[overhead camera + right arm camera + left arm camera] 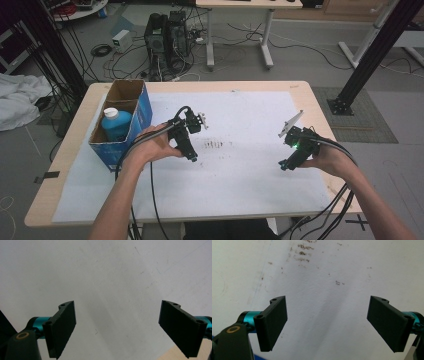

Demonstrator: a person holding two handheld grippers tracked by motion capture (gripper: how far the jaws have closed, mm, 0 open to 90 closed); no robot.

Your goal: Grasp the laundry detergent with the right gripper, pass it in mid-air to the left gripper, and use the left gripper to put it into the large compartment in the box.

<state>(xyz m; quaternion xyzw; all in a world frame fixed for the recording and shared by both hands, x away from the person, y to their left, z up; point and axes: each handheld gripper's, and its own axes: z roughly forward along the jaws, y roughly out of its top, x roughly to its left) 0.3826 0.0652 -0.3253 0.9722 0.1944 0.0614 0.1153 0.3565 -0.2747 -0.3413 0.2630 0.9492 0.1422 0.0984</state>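
left gripper point(192, 157) jaws wide, empty, over white sheet point(240, 175) | right gripper point(284, 165) likewise spread, empty | bottle point(116, 124) upright in box point(142, 107), 9 o'clock of left gripper, which is nearer; likely target | stain point(215, 144) between grippers; left gripper view shows its specks point(303, 250); right gripper view shows table edge point(172, 353)

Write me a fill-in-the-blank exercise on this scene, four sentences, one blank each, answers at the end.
1. The blue bottle stands inside the open ____ box.
2. The left gripper has its jaws ____.
3. The box sits nearest the table's ____ edge in the high view.
4. The right gripper hovers over the ____ sheet, holding nothing.

Answers: cardboard; open; left; white
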